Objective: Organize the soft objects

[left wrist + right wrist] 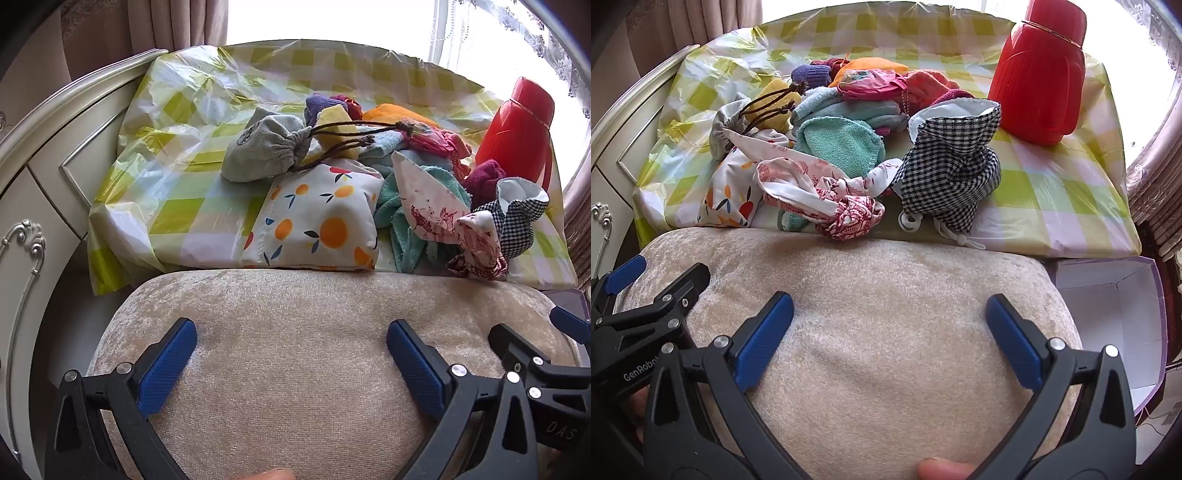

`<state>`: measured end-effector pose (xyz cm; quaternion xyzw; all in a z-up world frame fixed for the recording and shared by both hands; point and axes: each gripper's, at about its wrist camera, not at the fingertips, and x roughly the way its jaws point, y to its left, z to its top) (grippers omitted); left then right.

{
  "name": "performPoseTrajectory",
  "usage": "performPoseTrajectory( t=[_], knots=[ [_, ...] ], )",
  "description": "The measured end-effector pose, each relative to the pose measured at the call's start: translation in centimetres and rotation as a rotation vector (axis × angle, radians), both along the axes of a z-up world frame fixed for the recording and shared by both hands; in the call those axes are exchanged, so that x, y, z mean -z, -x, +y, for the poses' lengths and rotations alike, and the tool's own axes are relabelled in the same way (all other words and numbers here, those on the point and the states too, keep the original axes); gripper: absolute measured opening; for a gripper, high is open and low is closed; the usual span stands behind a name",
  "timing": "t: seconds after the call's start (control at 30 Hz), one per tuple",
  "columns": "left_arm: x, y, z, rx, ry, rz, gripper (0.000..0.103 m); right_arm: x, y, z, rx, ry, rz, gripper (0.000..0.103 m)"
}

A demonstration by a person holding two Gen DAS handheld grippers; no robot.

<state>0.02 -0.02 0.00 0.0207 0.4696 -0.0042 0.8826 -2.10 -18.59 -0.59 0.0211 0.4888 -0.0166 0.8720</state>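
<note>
Both the left claw (291,345) and right claw (890,317) hung spread and empty; reaching for the checked pouch (955,162) risked toppling the nearby red bottle (1039,74).

A: What stands on the checked plastic tablecloth (1052,192)?

B: A red plastic flask (1039,79), upright on the tablecloth's far right part.

A: And in front of the tablecloth?

B: A beige velvet cushion (886,314), against its near edge. An open white box (1108,306) sits below the tablecloth's right corner, and a cream cabinet (40,192) stands left of it.
</note>
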Motion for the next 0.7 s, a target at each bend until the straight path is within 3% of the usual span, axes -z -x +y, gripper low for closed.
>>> performPoseTrajectory(
  t=[0.7],
  knots=[
    [0.0, 0.0, 0.06, 0.0, 0.01, -0.001, 0.103, -0.03, -0.25, 0.04, -0.002, 0.003, 0.002, 0.103]
  ],
)
